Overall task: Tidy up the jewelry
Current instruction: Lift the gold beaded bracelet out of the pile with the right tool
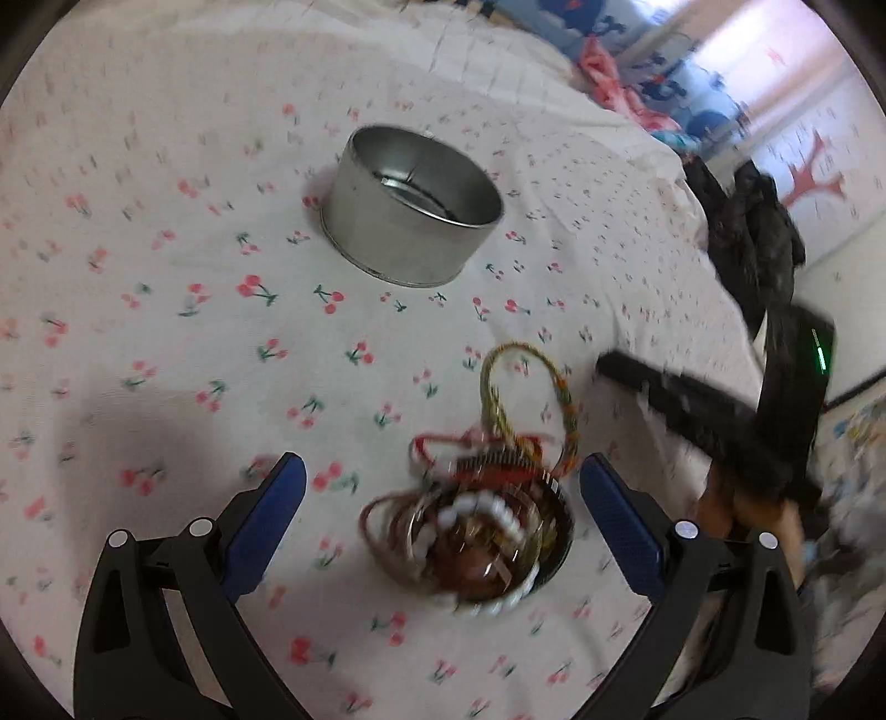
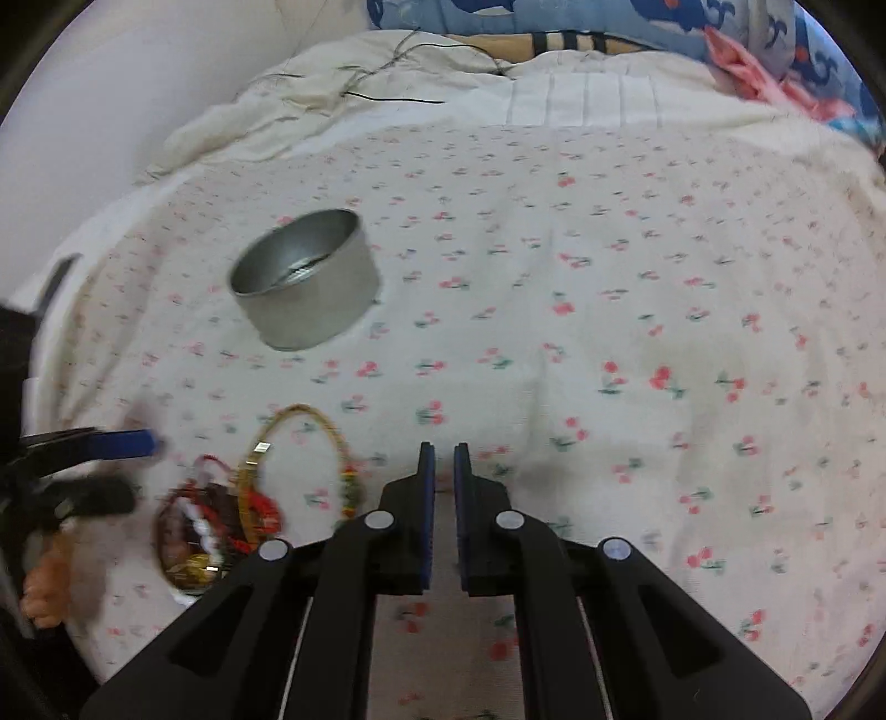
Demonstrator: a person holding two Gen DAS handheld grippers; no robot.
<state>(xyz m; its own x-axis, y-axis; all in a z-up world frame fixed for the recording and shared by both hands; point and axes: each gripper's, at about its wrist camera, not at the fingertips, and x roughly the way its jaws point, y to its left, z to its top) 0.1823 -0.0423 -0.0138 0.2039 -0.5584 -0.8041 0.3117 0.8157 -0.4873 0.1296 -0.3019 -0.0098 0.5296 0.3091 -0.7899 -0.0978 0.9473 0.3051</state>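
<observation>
A pile of bangles, bead strings and a white bead bracelet [image 1: 482,543] lies in a shallow dark dish on the cherry-print bedsheet [image 1: 166,332]. A gold and multicoloured loop [image 1: 531,399] spills out over its far side. My left gripper [image 1: 443,468] is open wide and hangs above the pile, one blue pad on each side. Farther back stands an empty round silver tin [image 1: 412,205]. In the right wrist view my right gripper [image 2: 444,448] shows a narrow gap with nothing in it, to the right of the pile [image 2: 210,526] and the tin [image 2: 307,279].
A dark garment [image 1: 747,232] hangs over the bed's right edge. Blue and pink bedding [image 2: 554,16] and a thin black cable [image 2: 387,99] lie at the head of the bed. A white wall [image 2: 83,111] runs along the left. A hand [image 2: 44,587] holds the left gripper.
</observation>
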